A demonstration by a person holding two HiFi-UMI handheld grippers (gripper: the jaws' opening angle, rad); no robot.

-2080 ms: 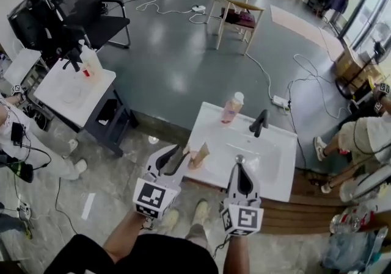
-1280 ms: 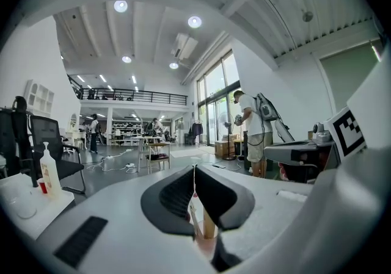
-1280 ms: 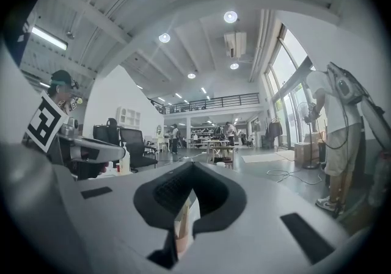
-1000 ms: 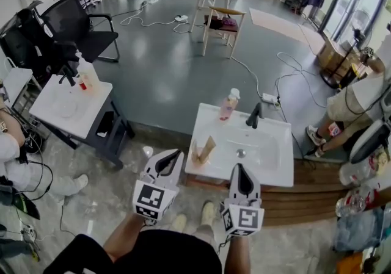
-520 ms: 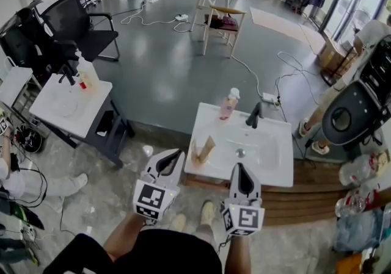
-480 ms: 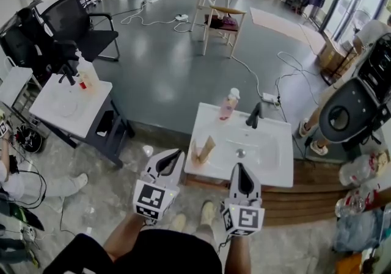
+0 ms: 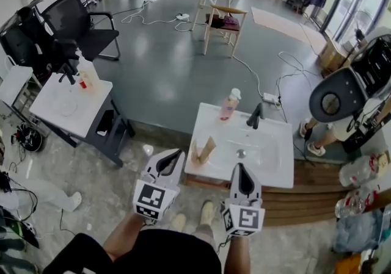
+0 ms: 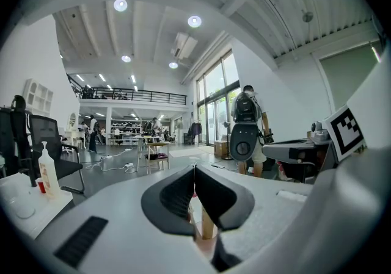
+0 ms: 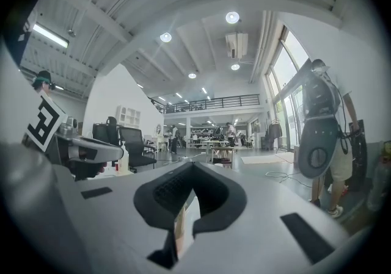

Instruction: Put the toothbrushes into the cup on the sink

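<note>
A pinkish cup (image 7: 197,158) stands on the near left corner of the white sink (image 7: 269,172), with wooden toothbrushes (image 7: 206,146) leaning in it. My left gripper (image 7: 178,152) is shut and holds nothing; it hovers just left of the cup, off the sink's edge. My right gripper (image 7: 239,167) is also shut and holds nothing, at the sink's near edge below the drain. In the left gripper view the closed left gripper (image 8: 194,169) hides most of the cup (image 8: 206,243); a toothbrush handle (image 8: 208,225) shows below it. The right gripper view shows the shut right gripper (image 9: 192,165).
A pink bottle (image 7: 230,105) and a black faucet (image 7: 255,116) stand at the sink's far edge. A white side table (image 7: 61,105) with a spray bottle (image 7: 89,75) is at the left, near a black chair (image 7: 79,13). A person with equipment (image 7: 342,93) stands at the right.
Both grippers stay put and shut over the last second. Before that, the view drew back from the sink. The person at the right has shifted about.
</note>
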